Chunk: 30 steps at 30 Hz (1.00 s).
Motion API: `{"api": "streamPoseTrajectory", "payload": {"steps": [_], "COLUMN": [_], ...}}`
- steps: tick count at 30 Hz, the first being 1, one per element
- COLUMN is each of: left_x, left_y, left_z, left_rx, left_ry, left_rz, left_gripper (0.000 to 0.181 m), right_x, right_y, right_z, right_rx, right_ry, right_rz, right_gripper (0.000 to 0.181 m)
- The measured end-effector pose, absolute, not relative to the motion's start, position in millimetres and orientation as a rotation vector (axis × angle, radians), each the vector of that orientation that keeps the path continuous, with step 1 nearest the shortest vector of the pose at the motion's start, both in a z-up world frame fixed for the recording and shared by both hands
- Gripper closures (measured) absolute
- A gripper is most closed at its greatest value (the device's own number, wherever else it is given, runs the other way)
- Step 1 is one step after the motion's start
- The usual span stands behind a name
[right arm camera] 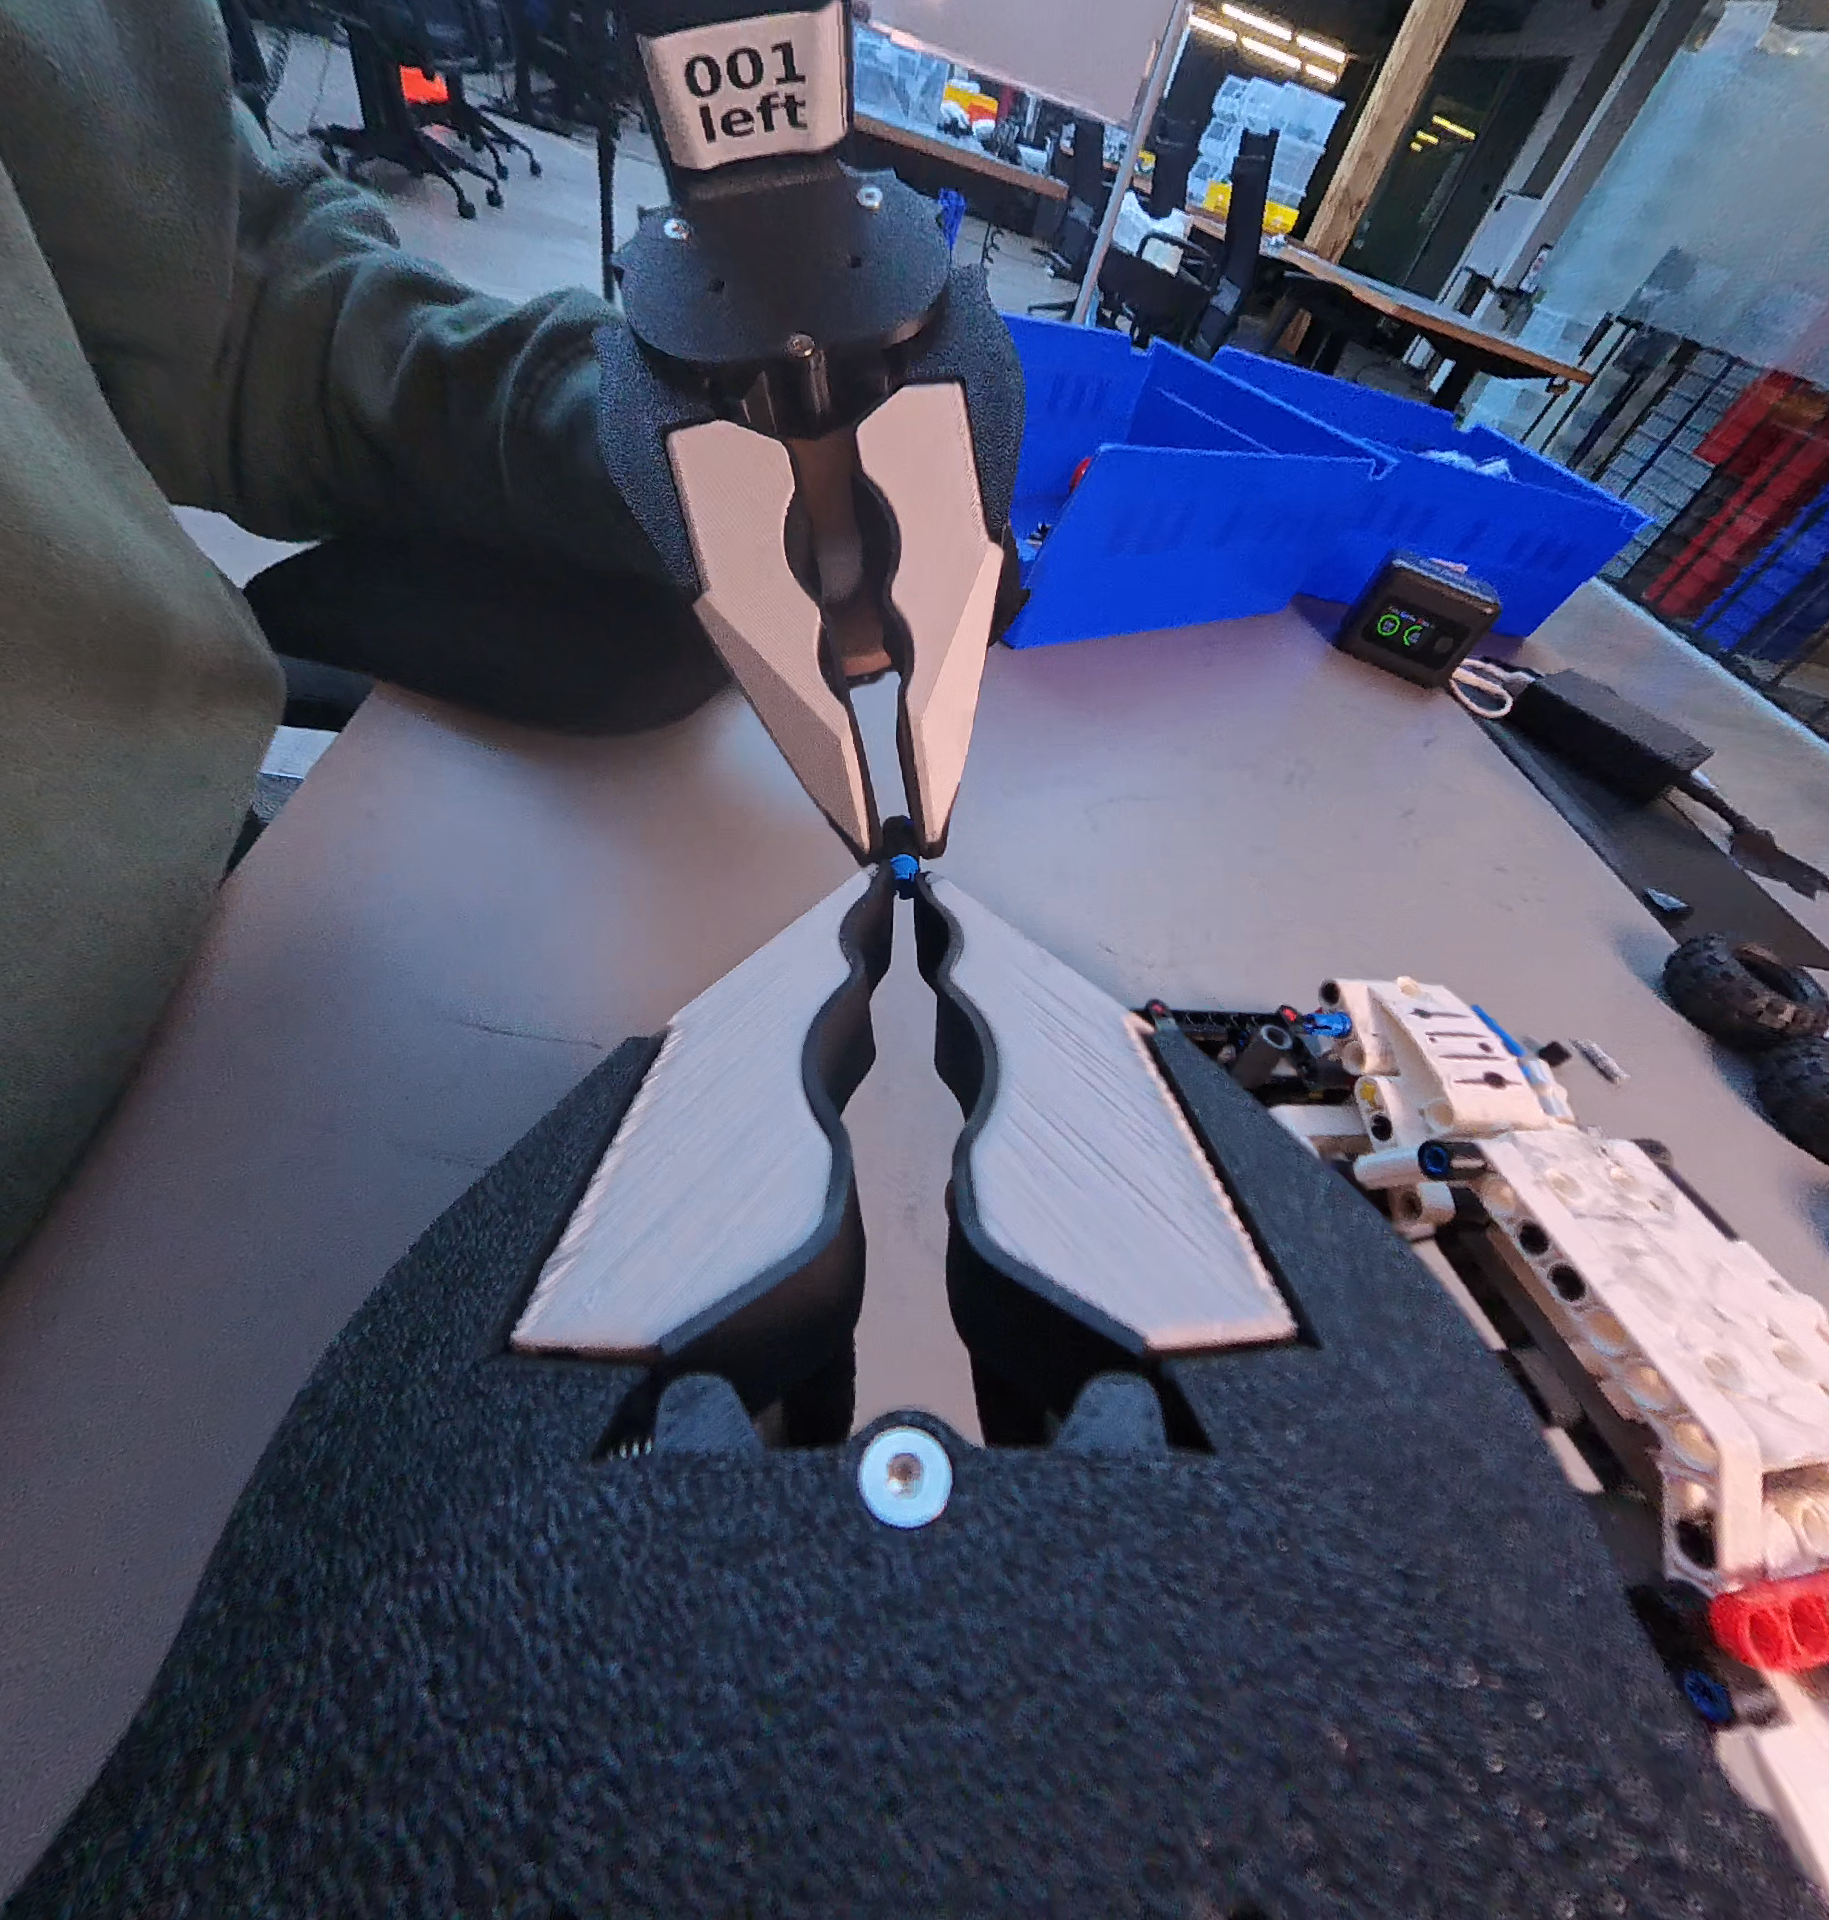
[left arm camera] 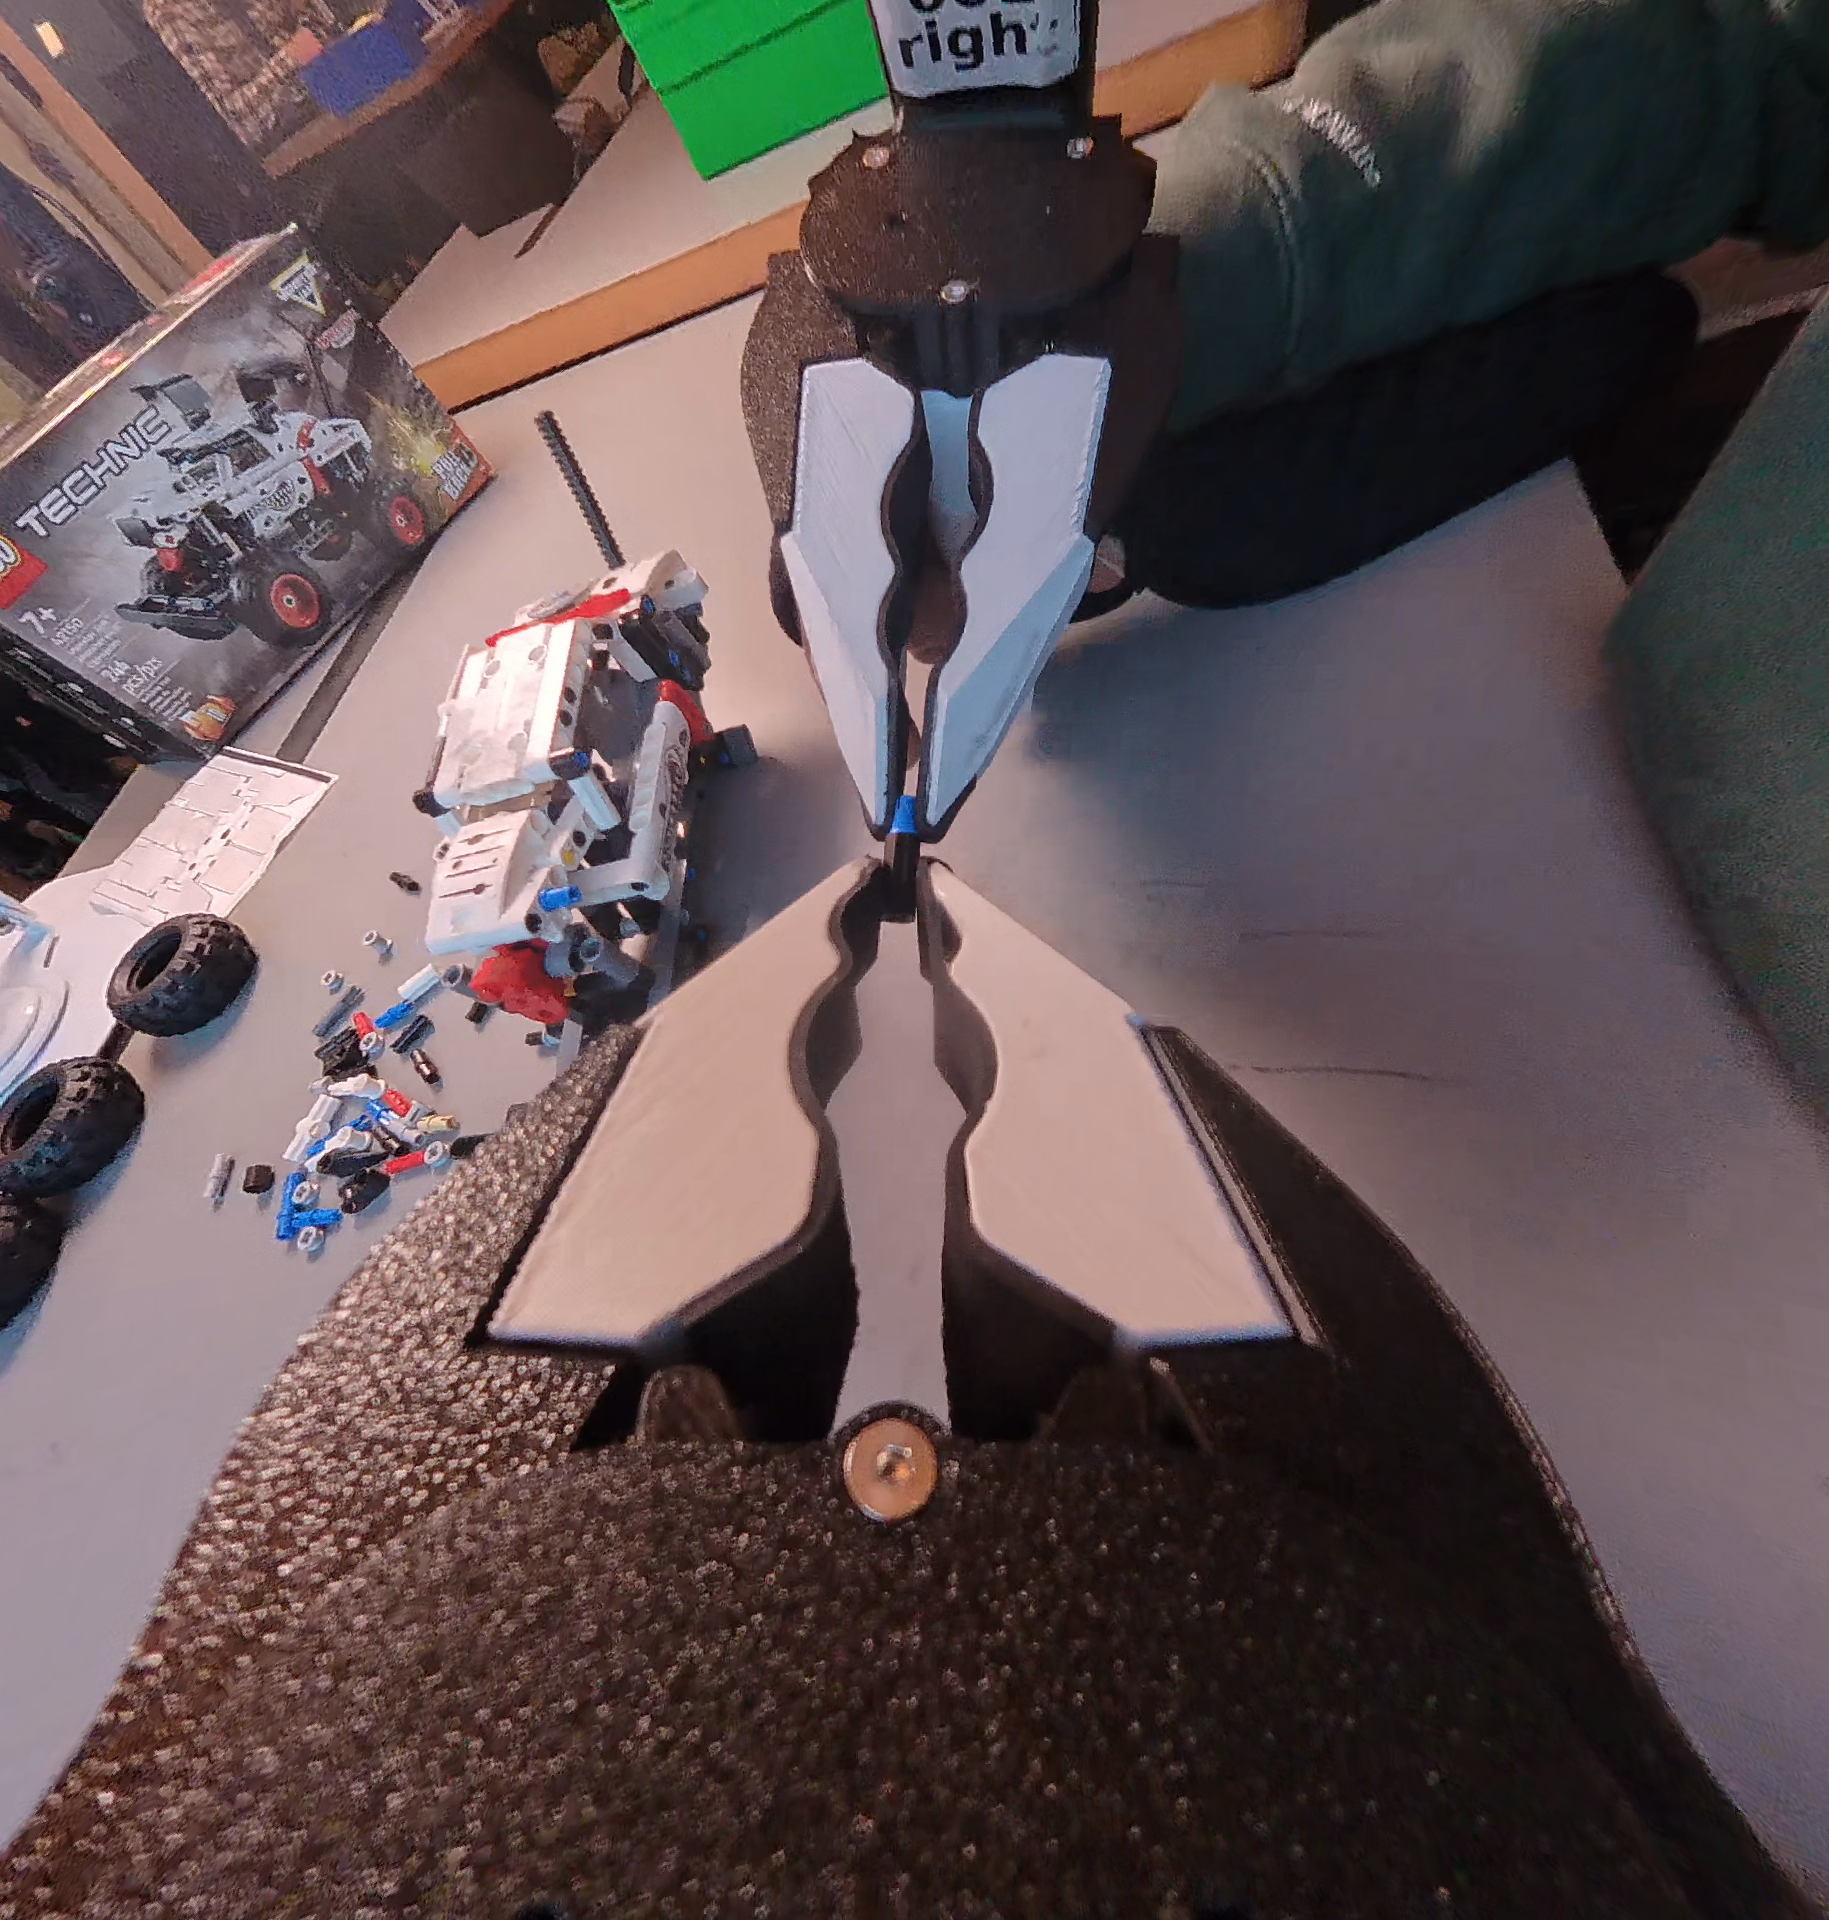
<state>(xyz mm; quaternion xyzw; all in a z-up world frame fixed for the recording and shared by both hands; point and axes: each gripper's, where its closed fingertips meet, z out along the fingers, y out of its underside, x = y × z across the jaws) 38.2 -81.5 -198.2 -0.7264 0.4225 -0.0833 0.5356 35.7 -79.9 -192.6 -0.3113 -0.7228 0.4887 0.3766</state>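
Small pin's (left arm camera: 897, 844) ends hidden inside both grippers' closed fingertips.

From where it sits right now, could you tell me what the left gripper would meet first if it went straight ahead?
The left gripper would meet the right gripper almost at once: they face tip to tip, each pinching one end of the same small black and blue pin, so nothing free lies between them.

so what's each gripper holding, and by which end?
One small pin: right gripper pinches its blue end, left gripper its black end, fingertip to fingertip.
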Motion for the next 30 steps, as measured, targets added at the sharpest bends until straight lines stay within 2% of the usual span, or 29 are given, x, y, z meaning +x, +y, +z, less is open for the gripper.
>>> {"api": "streamPoseTrajectory", "payload": {"steps": [7,10,17,22,30], "left_x": [43,2,-26,-75,-106], "left_y": [-86,-85,-46,17,86], "left_z": [-181,-178,-178,-208,-258], "left_rx": [-1.68,-1.725,-1.773,-1.919,-2.112], "left_ry": [0.986,0.859,0.748,0.536,0.552], "left_rz": [-0.28,-0.235,-0.081,0.034,0.147], "left_gripper": [0.175,0.176,0.175,0.175,0.174], "right_x": [45,63,50,42,37], "right_y": [-82,-35,-30,-14,-5], "right_z": [-175,-137,-150,-167,-188], "right_rx": [-0.795,-0.844,-0.874,-0.954,-1.005], "right_ry": [-1.853,-1.658,-1.666,-1.649,-1.677], "right_rz": [1.373,1.422,1.334,1.249,1.131], "right_gripper": [0.179,0.181,0.179,0.179,0.178]}}
